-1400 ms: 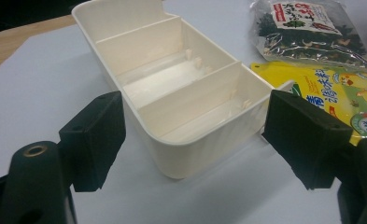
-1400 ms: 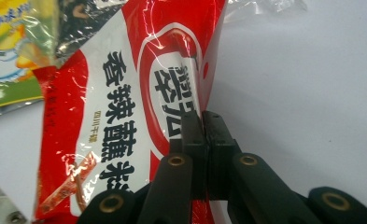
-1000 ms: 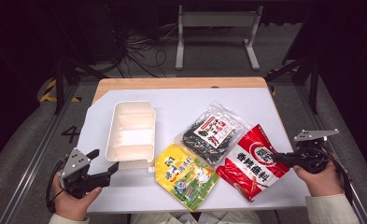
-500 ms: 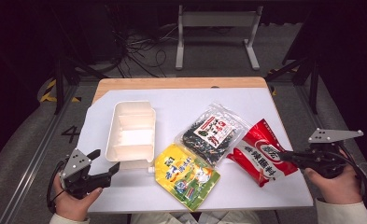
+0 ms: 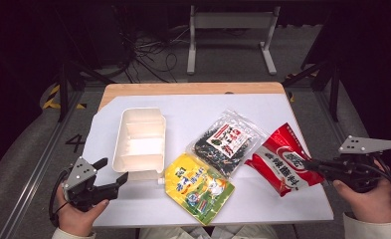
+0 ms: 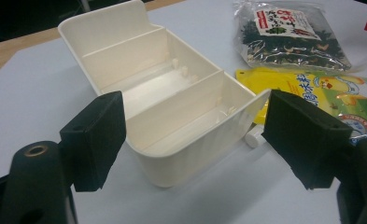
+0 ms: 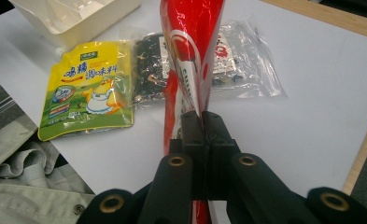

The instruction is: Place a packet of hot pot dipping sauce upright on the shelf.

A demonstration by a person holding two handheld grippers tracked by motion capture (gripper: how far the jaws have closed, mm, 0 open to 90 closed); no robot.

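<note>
The right gripper (image 7: 202, 122) is pinching the red pouch (image 5: 282, 157) by its near-right edge, lifting it off the table's right side. It's looking light, floppy and slick, so an edge grip suits. The left gripper (image 5: 114, 172) is hovering, jaws spread.

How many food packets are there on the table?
3: the red packet pinched at the table's right by the right hand-held gripper, the dark clear packet mid-table, the yellow packet at the front.
</note>
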